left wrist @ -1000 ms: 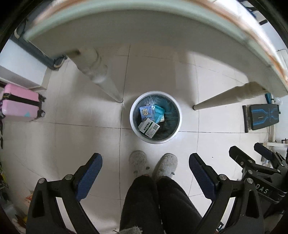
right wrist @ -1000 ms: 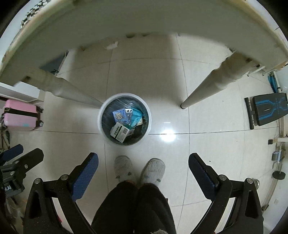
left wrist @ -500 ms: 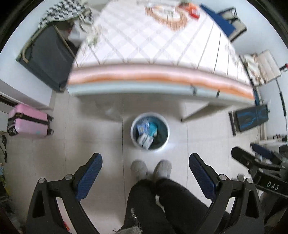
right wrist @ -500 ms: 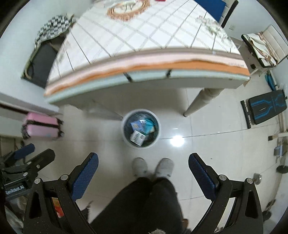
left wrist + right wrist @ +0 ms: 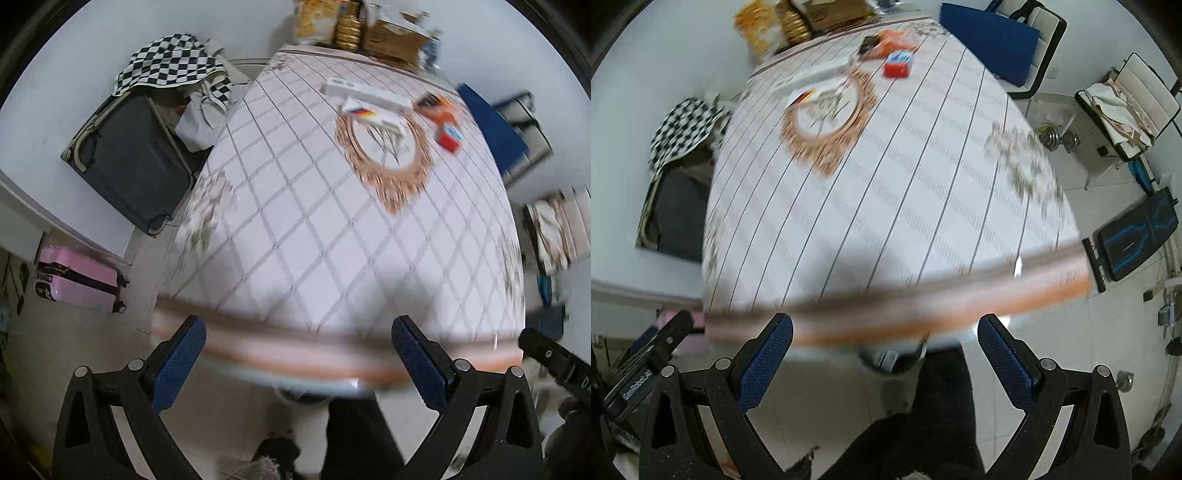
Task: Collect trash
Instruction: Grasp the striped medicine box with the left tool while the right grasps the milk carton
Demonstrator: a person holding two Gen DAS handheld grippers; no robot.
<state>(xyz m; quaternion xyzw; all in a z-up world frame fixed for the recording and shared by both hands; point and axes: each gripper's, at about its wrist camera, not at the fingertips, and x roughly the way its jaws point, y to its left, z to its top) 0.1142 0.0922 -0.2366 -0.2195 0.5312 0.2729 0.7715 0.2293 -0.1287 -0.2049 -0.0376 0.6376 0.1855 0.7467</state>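
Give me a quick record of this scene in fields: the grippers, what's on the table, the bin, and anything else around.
left gripper: open, holding nothing
right gripper: open, holding nothing
table: patterned cloth, near half bare
trash on table: red box, orange packet, white boxes, all at far end
bin: under near table edge, mostly hidden
floor: pink suitcase

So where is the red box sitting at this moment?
The red box lies at the far end of the table, right of the round gold medallion and beside an orange packet; the left wrist view shows it too.
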